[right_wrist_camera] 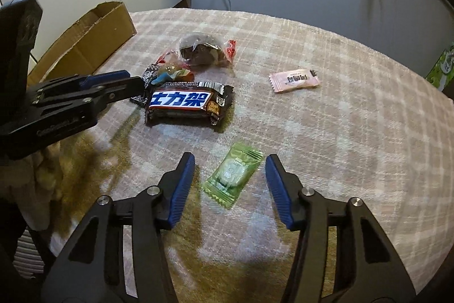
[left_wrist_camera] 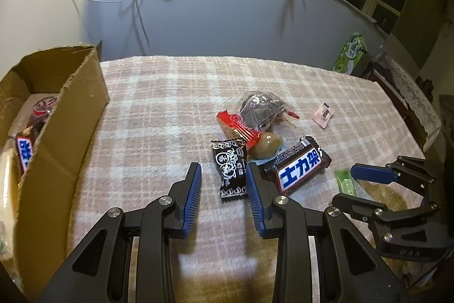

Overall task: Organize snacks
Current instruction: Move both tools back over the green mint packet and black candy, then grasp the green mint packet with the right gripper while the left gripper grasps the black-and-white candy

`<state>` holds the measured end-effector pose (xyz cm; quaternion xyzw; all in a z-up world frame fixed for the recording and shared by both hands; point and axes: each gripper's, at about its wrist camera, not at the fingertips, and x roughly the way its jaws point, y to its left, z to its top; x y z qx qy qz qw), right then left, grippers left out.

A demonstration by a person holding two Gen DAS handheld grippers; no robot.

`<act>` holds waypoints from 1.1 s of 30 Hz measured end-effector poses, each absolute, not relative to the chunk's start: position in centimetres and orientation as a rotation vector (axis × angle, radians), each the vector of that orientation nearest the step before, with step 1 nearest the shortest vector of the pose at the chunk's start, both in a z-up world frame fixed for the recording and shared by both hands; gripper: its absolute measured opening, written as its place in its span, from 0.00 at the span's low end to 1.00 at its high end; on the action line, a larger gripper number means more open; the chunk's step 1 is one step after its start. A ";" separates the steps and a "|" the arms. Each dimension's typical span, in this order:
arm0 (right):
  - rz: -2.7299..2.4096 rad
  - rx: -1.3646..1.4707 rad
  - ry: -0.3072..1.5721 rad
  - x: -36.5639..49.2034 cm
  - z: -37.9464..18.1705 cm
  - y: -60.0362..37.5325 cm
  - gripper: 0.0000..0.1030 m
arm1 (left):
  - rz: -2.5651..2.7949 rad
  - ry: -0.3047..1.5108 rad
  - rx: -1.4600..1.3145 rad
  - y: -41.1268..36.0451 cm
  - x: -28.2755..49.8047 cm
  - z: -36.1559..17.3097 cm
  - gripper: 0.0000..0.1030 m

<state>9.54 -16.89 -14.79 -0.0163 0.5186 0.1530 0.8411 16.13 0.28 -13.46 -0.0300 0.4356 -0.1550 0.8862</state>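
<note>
Snacks lie in a small pile on the checked cloth (left_wrist_camera: 159, 110); the left gripper (left_wrist_camera: 224, 175) has its blue pads on each side of a black candy packet (left_wrist_camera: 230, 169), with a gap, so nothing is pinched; beside it rests a brown chocolate bar (right_wrist_camera: 188, 102) with a blue label; the right gripper (right_wrist_camera: 230, 161) hangs open around a green candy (right_wrist_camera: 232, 175), not touching it; a pink candy (right_wrist_camera: 293, 79) lies well apart; a cardboard box (left_wrist_camera: 71, 115) at the left holds more snacks.
</note>
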 end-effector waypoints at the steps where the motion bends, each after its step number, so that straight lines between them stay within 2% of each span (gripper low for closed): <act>1: 0.323 -0.041 1.094 9.5 -14.8 -16.8 0.53 | -0.322 0.907 -0.057 0.1 16.3 -13.5 0.30; 9: 0.315 -0.120 1.084 9.8 -15.1 -15.7 0.52 | -0.313 0.906 -0.005 -1.1 16.9 -13.6 0.30; 18: 0.310 -0.145 1.088 9.8 -15.1 -16.5 0.35 | -0.300 0.901 0.037 -1.6 17.0 -13.7 0.30; 20: 0.309 -0.149 1.087 9.7 -15.1 -16.6 0.31 | -0.291 0.899 0.053 -1.8 17.0 -13.8 0.22; 23: 0.304 -0.155 1.083 9.5 -15.0 -16.8 0.22 | -0.292 0.895 0.061 -1.9 16.9 -13.8 0.22; 33: 0.306 -0.107 1.083 9.1 -14.4 -18.0 0.21 | -0.291 0.880 0.021 -0.6 16.0 -13.2 0.22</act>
